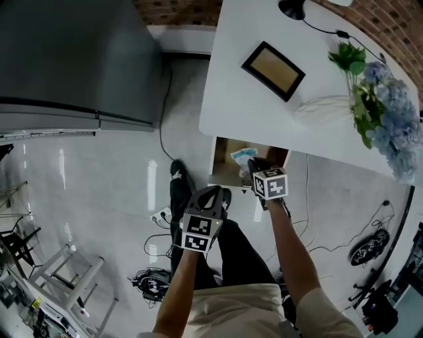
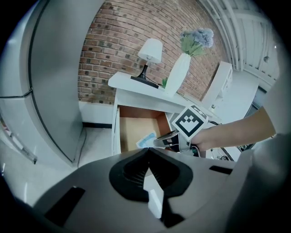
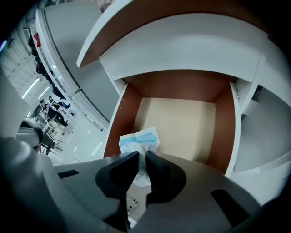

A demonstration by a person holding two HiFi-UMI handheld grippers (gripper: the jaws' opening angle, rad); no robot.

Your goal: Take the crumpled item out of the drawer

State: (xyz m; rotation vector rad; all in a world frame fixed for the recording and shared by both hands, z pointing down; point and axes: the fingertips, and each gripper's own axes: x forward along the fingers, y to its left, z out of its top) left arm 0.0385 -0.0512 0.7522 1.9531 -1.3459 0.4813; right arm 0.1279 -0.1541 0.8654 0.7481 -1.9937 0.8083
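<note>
The white table's drawer [image 1: 223, 173] [image 3: 179, 120] stands pulled open, brown-sided with a pale floor. A crumpled white-and-blue packet [image 3: 140, 139] [image 1: 242, 157] [image 2: 146, 141] sits at the drawer's front left. My right gripper [image 3: 141, 155] [image 1: 254, 166] reaches into the drawer, and its jaws pinch the near edge of the packet. My left gripper [image 2: 148, 150] [image 1: 216, 193] hangs outside the drawer, nearer the person and to the left. Its jaws are shut with nothing between them.
On the white table [image 1: 258, 105] lie a dark picture frame [image 1: 273, 70], a white vase [image 1: 324, 109] with blue flowers and a lamp base [image 1: 291, 8]. A grey cabinet [image 1: 73, 66] stands to the left. Cables [image 1: 153, 282] and a step ladder [image 1: 66, 270] are on the floor.
</note>
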